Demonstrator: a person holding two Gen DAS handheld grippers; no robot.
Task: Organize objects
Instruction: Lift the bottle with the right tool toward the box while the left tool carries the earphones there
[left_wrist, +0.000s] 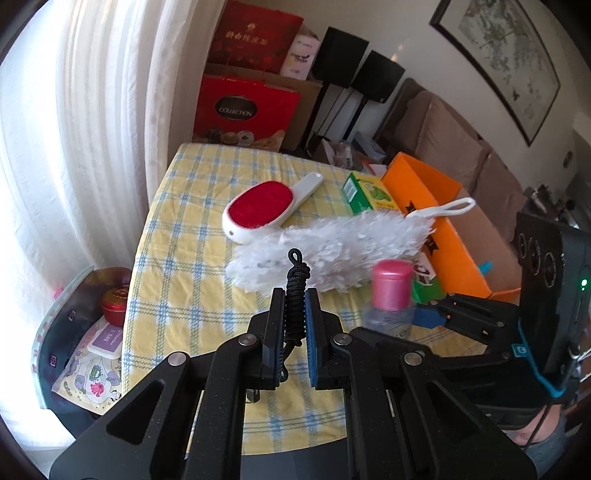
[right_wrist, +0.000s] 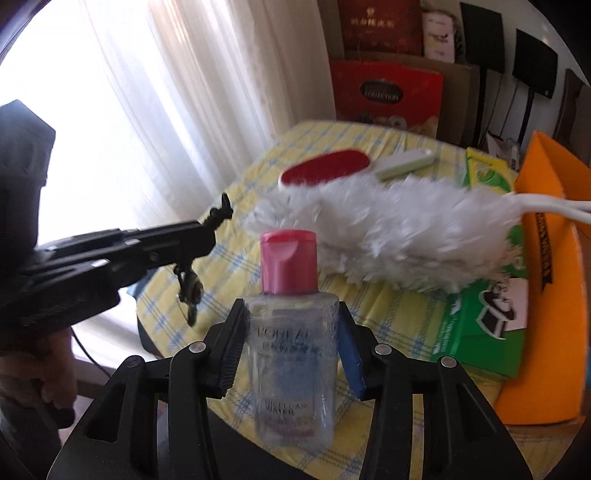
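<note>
My left gripper is shut on a coiled black cord that sticks up between its pads, above the yellow checked tablecloth. In the right wrist view the same cord pokes from the left gripper, with a small metal clip dangling below it. My right gripper is shut on a clear bottle with a pink cap, held upright off the table. The left wrist view shows the bottle in the right gripper, just in front of a white fluffy duster.
A red-and-white lint brush lies behind the duster. A green box and an open orange box stand at the right, with another green carton beside it. Curtains hang left; red gift boxes stand behind the table.
</note>
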